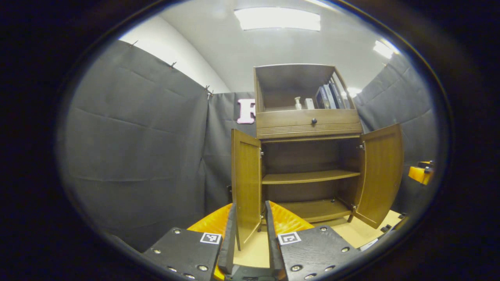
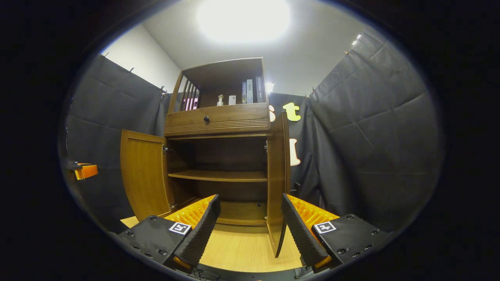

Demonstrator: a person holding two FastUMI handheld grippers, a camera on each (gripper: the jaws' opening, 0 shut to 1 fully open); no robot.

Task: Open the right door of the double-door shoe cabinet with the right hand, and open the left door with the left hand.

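The shoe cabinet (image 1: 308, 156) stands on a pale wooden floor (image 2: 242, 249) against the black cloth wall, and both of its lower doors are swung open. In the left gripper view the left door (image 1: 246, 183) stands edge-on, hinged at the cabinet's left side and pointing out toward the camera, its lower free corner sitting in the gap between the fingers of the left gripper (image 1: 251, 234). Those fingers (image 1: 228, 238) are apart, with a narrow gap; whether either one touches the door I cannot tell. The right door (image 1: 381, 175) is swung wide to the cabinet's right. In the right gripper view the right door (image 2: 278, 183) is likewise edge-on, its lower edge hanging between the fingers of the right gripper (image 2: 250, 230), which stand wide apart and clear of the door on both sides. The left door (image 2: 143, 181) is angled outward at the far left of that view. Inside the cabinet there are 2 bare shelves (image 2: 218, 176). Above the doors is a drawer (image 2: 216, 117) with 1 dark round knob (image 2: 206, 118), and above that an open compartment holding a small pump bottle (image 2: 220, 100), a small white box (image 2: 232, 100) and some upright books (image 2: 252, 89).
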